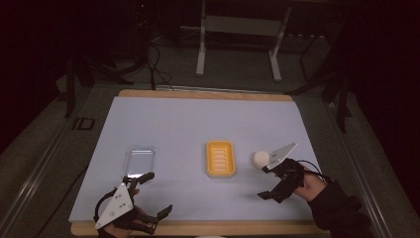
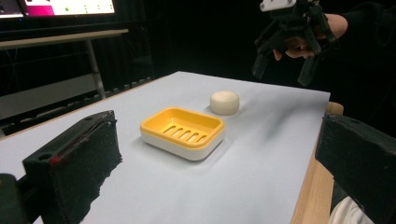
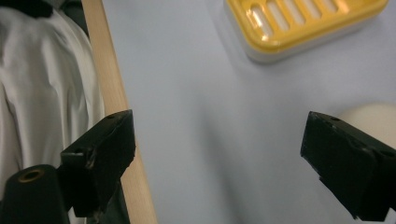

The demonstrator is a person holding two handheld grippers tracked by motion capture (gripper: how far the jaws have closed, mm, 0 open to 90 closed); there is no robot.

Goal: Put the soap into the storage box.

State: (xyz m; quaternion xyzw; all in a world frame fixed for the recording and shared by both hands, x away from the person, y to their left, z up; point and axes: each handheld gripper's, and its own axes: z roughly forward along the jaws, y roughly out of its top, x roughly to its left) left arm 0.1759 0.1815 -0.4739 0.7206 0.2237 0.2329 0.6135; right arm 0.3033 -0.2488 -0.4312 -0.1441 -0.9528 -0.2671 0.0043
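Here, your left gripper (image 1: 150, 195) sits at the near left corner of the worktop (image 1: 188, 124), jaws spread wide with nothing between them. Your right gripper (image 1: 267, 182) hovers at the near right, its jaws just as far apart and empty.

Just beyond the right gripper lies the soap (image 1: 261, 159), a small, round, cream-white bar with softly rounded edges and a flat top, resting straight on the pale sheet. In the right gripper view it peeks out behind one jaw, off to the side rather than between the two.

A little left of the soap, apart from it, sits the soap dish (image 1: 221, 158): a yellow slotted tray set in a white base, rectangular with rounded corners, empty.

Further left, ahead of your left gripper, the clear lid (image 1: 140, 158) lies flat, hard to see against the sheet.
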